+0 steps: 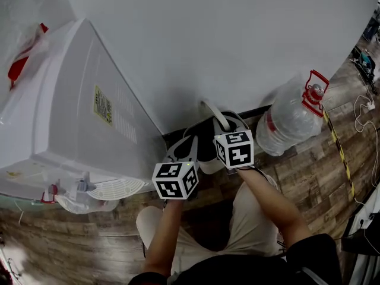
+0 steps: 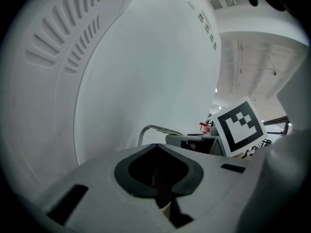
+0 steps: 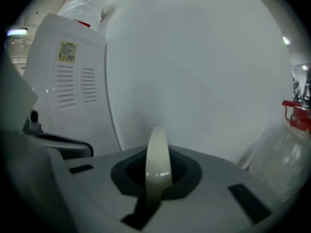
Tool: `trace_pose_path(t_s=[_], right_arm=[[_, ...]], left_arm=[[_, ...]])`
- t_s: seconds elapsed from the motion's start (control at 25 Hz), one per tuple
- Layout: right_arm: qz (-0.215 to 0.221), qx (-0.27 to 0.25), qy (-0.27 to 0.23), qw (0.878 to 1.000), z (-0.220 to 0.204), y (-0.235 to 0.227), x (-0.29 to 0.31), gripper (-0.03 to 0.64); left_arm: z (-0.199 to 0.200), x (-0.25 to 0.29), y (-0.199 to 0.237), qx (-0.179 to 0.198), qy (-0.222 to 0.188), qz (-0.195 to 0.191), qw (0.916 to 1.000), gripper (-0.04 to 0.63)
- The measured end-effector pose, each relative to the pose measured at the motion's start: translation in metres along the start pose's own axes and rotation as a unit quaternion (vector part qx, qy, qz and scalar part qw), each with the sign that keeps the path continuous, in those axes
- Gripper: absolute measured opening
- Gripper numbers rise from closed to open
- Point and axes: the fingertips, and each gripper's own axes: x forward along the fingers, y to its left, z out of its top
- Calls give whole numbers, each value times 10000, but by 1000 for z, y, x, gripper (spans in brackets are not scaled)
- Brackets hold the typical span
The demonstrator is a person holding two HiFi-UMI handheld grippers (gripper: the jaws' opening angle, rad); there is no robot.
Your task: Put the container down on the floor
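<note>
The container is almost wholly hidden under my two grippers, low against the white wall. Only its curved white handle (image 1: 215,115) shows, rising ahead of the marker cubes. My right gripper (image 3: 156,178) is shut on that handle (image 3: 158,154), which stands upright as a pale strip through the closed jaws. In the head view the right gripper (image 1: 218,130) sits just right of the left gripper (image 1: 185,148). The left gripper (image 2: 158,181) has its jaws together, and I cannot make out anything held in them. From the left gripper view the handle (image 2: 155,128) arches just ahead.
A white water dispenser (image 1: 77,100) stands close on the left, near the wall (image 1: 237,40). A large clear water bottle (image 1: 291,120) with a red cap lies on the wooden floor (image 1: 309,171) at the right. Yellow-black tape (image 1: 338,150) and cables (image 1: 362,108) run farther right.
</note>
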Motion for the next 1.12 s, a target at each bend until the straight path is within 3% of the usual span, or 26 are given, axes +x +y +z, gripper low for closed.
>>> trace_pose_path(t_s=[0.24,1.12], right_arm=[[-127,-38,349,9993,-18,-2,21,31],[64,-448,1468,9881,-75,15,75,31]], left_arm=[[-10,5,3,-33,119,-9,9999,12],[-42,12,29,-217,418,190,9987,12]])
